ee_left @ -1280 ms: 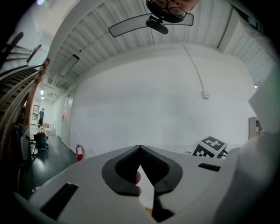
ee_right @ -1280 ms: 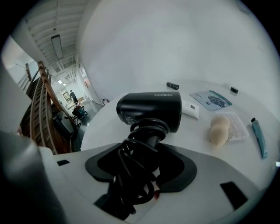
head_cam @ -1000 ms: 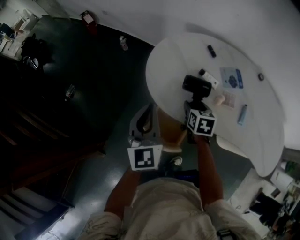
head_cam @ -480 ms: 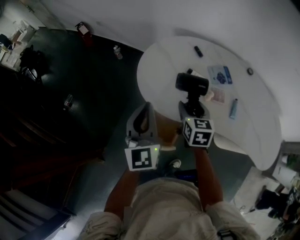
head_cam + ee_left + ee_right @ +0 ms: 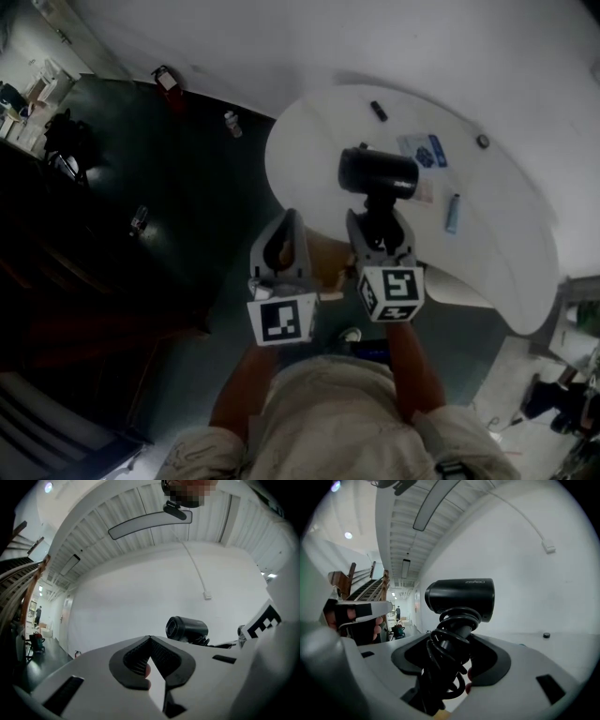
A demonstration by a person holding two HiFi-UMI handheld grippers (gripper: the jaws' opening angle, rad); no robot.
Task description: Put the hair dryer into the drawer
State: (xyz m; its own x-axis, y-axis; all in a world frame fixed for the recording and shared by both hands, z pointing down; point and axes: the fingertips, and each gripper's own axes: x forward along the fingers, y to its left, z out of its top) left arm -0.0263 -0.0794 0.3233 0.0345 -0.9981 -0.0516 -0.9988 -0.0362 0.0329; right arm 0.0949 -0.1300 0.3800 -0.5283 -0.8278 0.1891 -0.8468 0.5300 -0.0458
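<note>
A black hair dryer [image 5: 377, 173] hangs in the air over the near edge of the white round table [image 5: 506, 253]. My right gripper [image 5: 380, 228] is shut on its handle, which has the black cord wound round it. In the right gripper view the dryer's barrel [image 5: 461, 598] stands upright above the jaws, and the coiled cord [image 5: 447, 656] fills the gap between them. My left gripper [image 5: 284, 246] is beside it on the left, shut, with nothing held; its fingertips [image 5: 150, 641] meet in the left gripper view, where the hair dryer [image 5: 186, 629] shows beyond them. No drawer is in view.
On the table lie a small black object [image 5: 378, 111], a blue and white packet [image 5: 420, 150], a blue tube [image 5: 451, 213] and a small dark disc [image 5: 482, 141]. A tan wooden surface [image 5: 328, 255] shows below the grippers. A red extinguisher [image 5: 166, 78] and a bottle [image 5: 232, 123] stand on the dark floor.
The right gripper has lifted the hair dryer up off the table toward the camera. The left gripper has risen alongside it, still shut.
</note>
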